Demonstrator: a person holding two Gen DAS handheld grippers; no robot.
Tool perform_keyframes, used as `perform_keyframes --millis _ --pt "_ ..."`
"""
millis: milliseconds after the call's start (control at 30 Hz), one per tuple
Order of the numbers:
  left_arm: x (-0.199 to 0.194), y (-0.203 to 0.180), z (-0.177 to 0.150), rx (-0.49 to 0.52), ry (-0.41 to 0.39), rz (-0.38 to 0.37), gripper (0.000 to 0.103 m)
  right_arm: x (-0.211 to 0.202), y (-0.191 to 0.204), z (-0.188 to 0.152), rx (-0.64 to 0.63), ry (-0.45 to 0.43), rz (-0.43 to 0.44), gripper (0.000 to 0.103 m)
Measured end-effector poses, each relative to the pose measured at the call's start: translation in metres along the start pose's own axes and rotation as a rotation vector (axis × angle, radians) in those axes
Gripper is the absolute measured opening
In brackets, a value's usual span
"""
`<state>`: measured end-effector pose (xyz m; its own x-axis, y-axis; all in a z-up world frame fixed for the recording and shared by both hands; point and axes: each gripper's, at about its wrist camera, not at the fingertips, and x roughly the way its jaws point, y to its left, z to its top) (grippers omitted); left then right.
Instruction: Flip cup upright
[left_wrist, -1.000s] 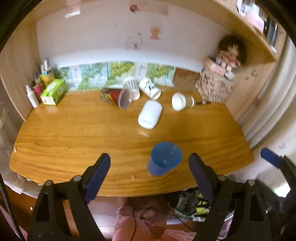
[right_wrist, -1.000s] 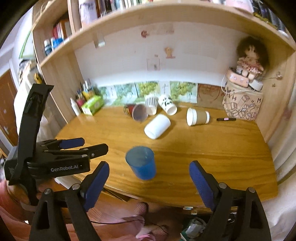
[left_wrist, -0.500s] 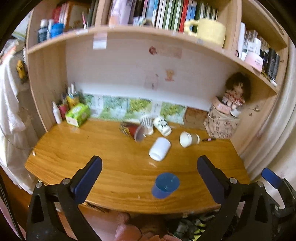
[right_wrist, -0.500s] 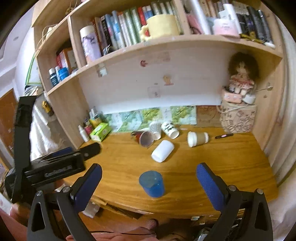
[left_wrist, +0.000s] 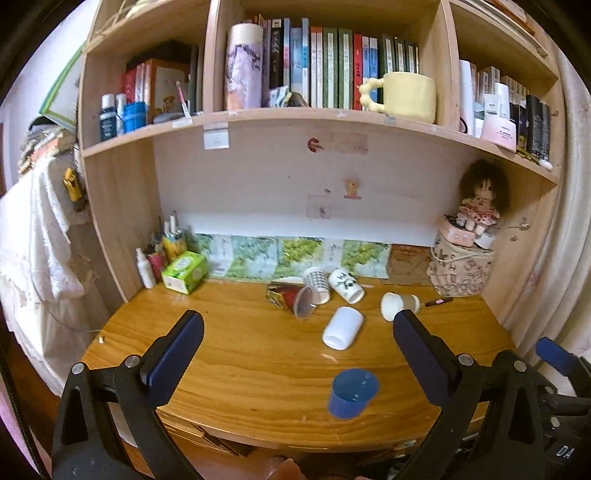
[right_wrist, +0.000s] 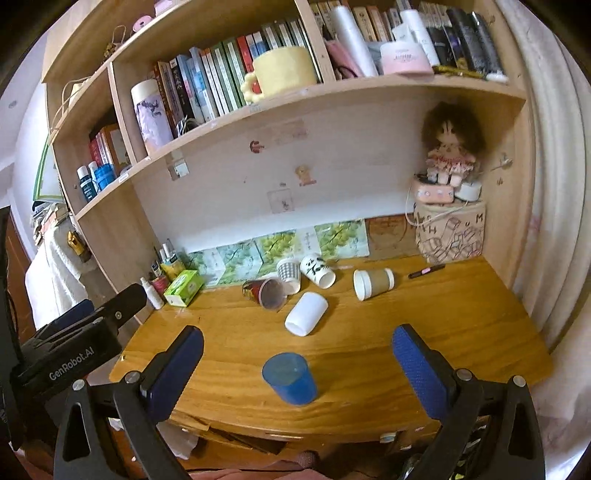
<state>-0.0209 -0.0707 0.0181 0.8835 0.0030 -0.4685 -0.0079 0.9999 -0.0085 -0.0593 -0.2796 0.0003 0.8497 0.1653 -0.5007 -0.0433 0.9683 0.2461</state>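
Observation:
A blue plastic cup (left_wrist: 352, 393) stands mouth up near the desk's front edge; it also shows in the right wrist view (right_wrist: 290, 378). Several cups lie on their sides further back: a plain white one (left_wrist: 342, 328), a red patterned one (left_wrist: 291, 297), a checked one (left_wrist: 316, 283), a white panda one (left_wrist: 346, 285) and a brown-sleeved one (left_wrist: 399, 304). My left gripper (left_wrist: 295, 350) is open and empty, held back from the desk. My right gripper (right_wrist: 295, 356) is open and empty too, also back from the front edge.
The wooden desk (left_wrist: 240, 354) sits under a bookshelf (left_wrist: 332, 118). A green tissue box (left_wrist: 184, 271) and small bottles (left_wrist: 159, 254) stand at the back left. A doll (left_wrist: 478, 206) on a fabric box (left_wrist: 460, 269) stands at the back right, and a pen (left_wrist: 437, 302) lies near it.
Both grippers have pulled back and up from the desk, so the shelves came into view. The blue cup stays upright where it was. Both grippers stay open.

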Motion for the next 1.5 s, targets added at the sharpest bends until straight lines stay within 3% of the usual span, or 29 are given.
perform_keyframes --millis 333,733,1500 --pt "-0.01 -0.001 -0.004 0.019 -0.048 0.052 0.102 -0.006 0.003 -0.002 -0.014 -0.033 0.005 0.102" --pt "-0.019 -0.003 -0.003 0.028 -0.09 0.04 0.102 -0.01 0.003 -0.003 -0.018 -0.048 0.009 0.102" --pt "-0.008 -0.01 -0.002 0.05 -0.055 -0.001 0.102 -0.004 0.002 -0.002 -0.012 -0.03 0.022 0.102"
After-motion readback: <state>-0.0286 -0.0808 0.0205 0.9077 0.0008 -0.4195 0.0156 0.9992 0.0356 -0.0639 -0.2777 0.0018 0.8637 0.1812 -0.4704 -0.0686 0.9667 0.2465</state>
